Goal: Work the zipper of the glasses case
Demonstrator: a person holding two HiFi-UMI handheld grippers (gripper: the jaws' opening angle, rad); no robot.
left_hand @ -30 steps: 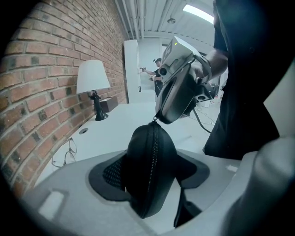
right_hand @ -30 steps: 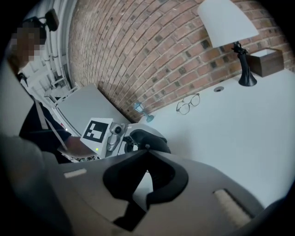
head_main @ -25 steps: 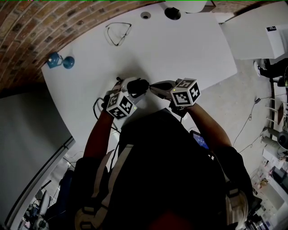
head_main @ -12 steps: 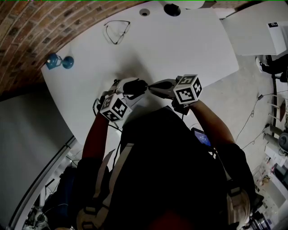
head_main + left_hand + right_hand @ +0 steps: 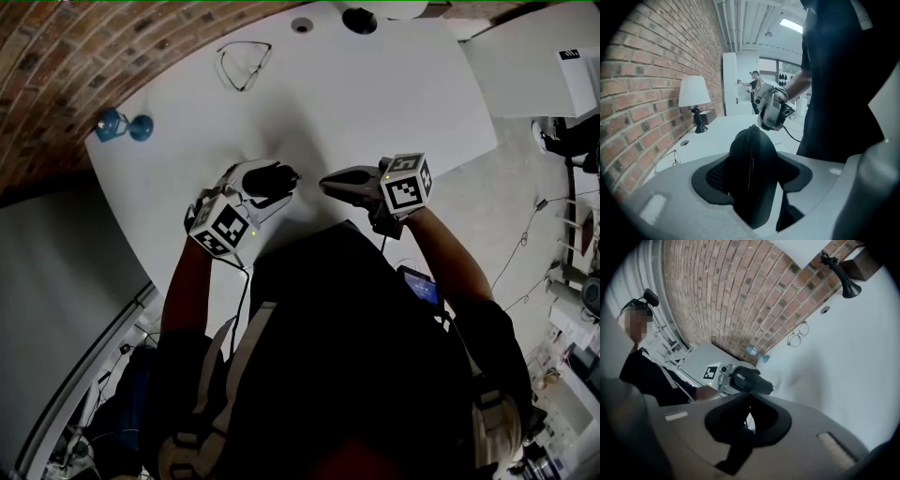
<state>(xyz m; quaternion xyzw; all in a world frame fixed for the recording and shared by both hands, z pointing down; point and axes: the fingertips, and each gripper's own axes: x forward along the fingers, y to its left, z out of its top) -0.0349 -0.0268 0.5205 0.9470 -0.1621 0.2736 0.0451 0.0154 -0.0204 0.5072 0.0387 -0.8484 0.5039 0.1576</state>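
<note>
Where the case (image 5: pixel 751 173) is held: between the left gripper's (image 5: pixel 281 178) jaws, zipper (image 5: pixel 751 150) edge up (over the table (image 5: pixel 375 103)).
Left jaws: clamped on the case.
Right gripper (image 5: pixel 324 183): jaws pressed together, nothing held, tips near the case, apart.

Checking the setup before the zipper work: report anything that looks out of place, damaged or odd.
Nothing looks spilled or damaged. The left gripper holds the glasses case. The right gripper is shut, empty and apart from the case. The glasses lie out at the far side of the table.
</note>
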